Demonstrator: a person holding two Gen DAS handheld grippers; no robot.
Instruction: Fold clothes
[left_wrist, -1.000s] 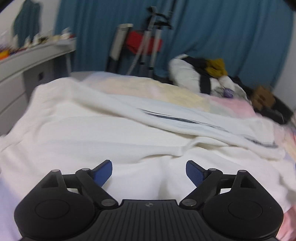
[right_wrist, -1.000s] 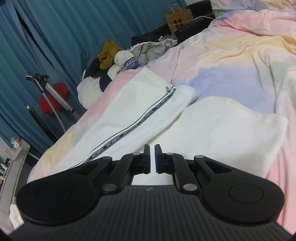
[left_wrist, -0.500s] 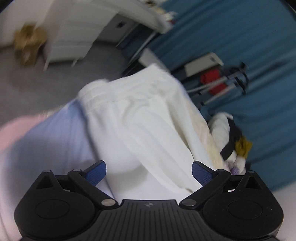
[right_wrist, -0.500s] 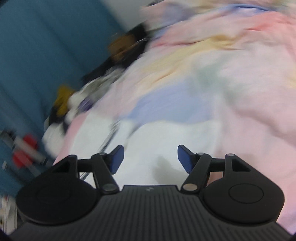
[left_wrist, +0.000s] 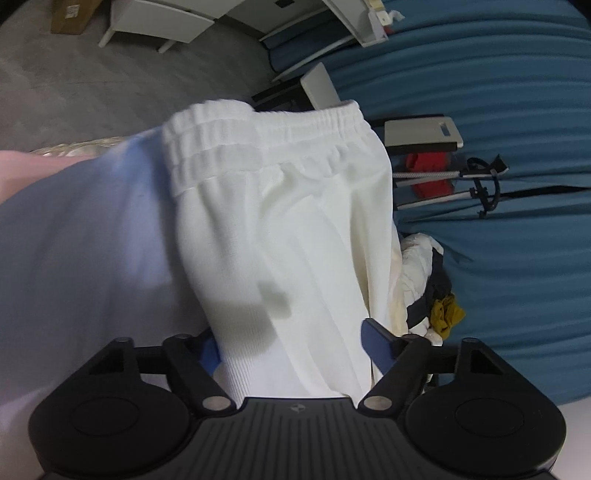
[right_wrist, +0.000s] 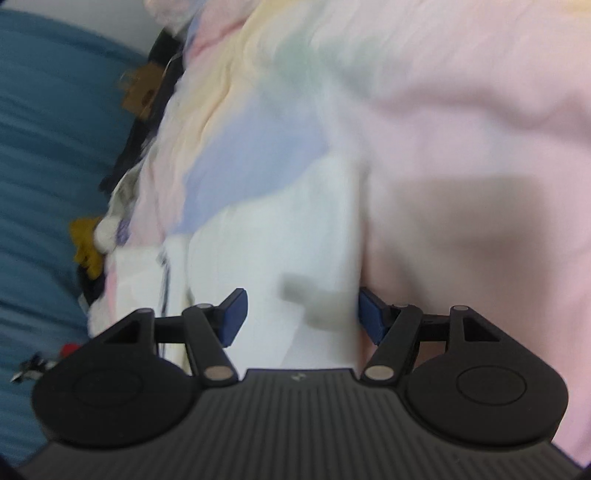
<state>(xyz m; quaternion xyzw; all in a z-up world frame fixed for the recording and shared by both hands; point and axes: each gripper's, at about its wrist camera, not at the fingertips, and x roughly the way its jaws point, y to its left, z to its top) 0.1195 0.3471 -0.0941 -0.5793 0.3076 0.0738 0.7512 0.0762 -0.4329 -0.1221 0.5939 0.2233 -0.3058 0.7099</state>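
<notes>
White trousers (left_wrist: 288, 229) with an elastic waistband (left_wrist: 266, 136) lie folded on the pastel bedcover (left_wrist: 81, 236). My left gripper (left_wrist: 291, 345) is open, its blue fingers either side of the folded cloth near me. In the blurred right wrist view the white trousers (right_wrist: 280, 236) lie on the bedcover (right_wrist: 461, 122), with a black side stripe at the left. My right gripper (right_wrist: 299, 314) is open, its fingers straddling the cloth's near edge.
A heap of other clothes (left_wrist: 428, 280) lies at the bed's far side before blue curtains (left_wrist: 517, 258). A tripod (left_wrist: 461, 181), white furniture (left_wrist: 159, 22) and grey floor (left_wrist: 92, 88) are beyond the bed. A brown paper bag (right_wrist: 142, 90) stands by the bed.
Both views have rolled sideways. My right gripper went from shut to open a second ago and stays open. My left gripper has moved close over the folded trousers.
</notes>
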